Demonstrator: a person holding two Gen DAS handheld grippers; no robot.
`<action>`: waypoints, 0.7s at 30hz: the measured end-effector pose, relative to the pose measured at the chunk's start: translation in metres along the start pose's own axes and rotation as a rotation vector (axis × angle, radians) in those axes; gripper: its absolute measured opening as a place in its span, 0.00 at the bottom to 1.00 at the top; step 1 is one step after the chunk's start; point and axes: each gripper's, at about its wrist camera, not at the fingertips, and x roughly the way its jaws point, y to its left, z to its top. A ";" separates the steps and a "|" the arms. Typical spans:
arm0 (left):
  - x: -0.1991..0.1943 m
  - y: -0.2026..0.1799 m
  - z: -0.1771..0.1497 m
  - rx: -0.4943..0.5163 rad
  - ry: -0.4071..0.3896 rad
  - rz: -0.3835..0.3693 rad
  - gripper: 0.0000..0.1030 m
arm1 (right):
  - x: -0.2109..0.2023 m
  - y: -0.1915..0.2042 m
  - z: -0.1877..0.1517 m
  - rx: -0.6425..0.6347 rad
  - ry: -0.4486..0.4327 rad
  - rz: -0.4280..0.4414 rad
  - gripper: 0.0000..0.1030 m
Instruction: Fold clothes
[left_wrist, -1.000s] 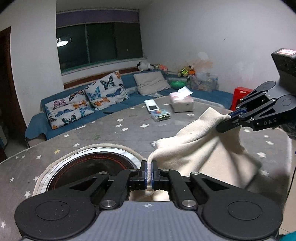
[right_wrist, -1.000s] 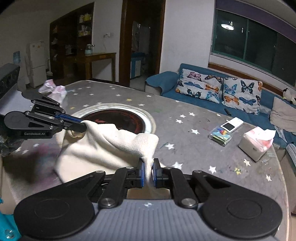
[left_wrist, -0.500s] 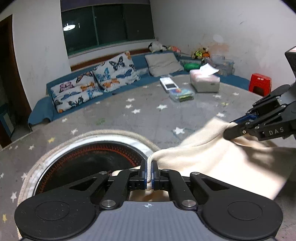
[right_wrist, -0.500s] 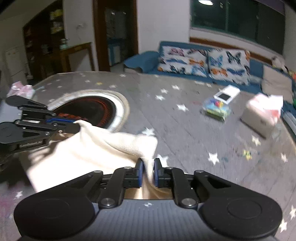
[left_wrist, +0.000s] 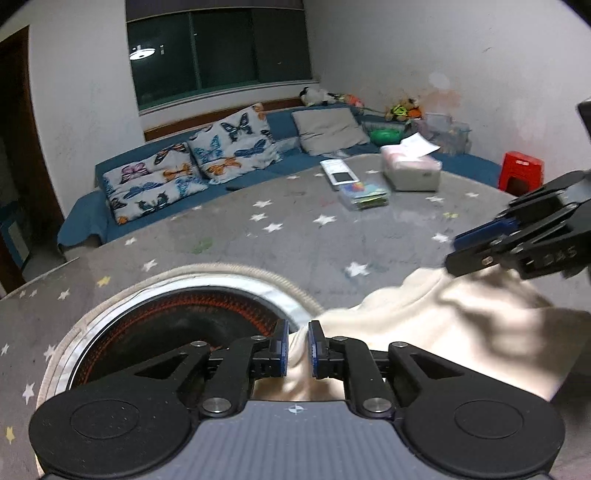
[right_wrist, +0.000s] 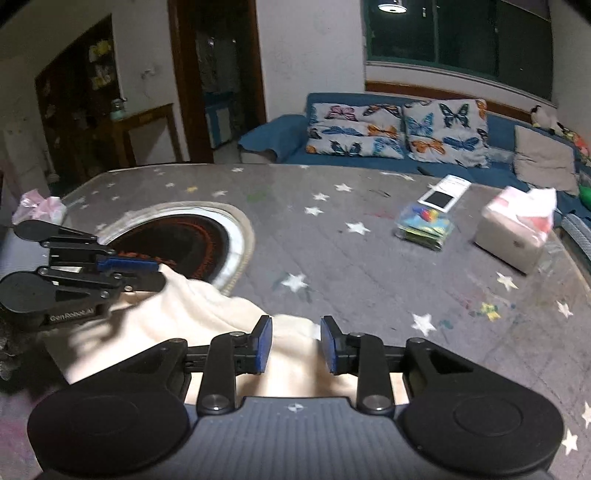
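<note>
The garment (right_wrist: 207, 325) lies on the counter (right_wrist: 369, 266) just right of the round inset (right_wrist: 184, 243), overlapping its rim, with the card box (right_wrist: 424, 223) and tissue box (right_wrist: 513, 236) beyond, before the sofa (right_wrist: 369, 155).

left claw (left_wrist: 297, 347) and right claw (right_wrist: 295, 344): matte black linkage arms, silver screws, blue pads, round black discs, ribbed grey housing, white lettering.

The cream cloth (left_wrist: 424, 332) is soft, thick and rumpled. It lies bunched on the grey star-patterned worktop (left_wrist: 295, 243), one edge lapping the rim of the round burner (right_wrist: 177, 243).
</note>
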 end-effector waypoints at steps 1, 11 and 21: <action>0.000 -0.001 0.002 0.001 0.001 -0.013 0.13 | 0.003 0.001 0.001 0.000 0.003 0.005 0.27; 0.031 -0.004 0.009 -0.026 0.094 -0.089 0.34 | 0.035 -0.009 -0.002 0.063 0.069 0.005 0.19; 0.035 -0.013 0.010 0.054 0.056 -0.039 0.02 | 0.034 -0.003 -0.002 0.023 0.032 -0.039 0.04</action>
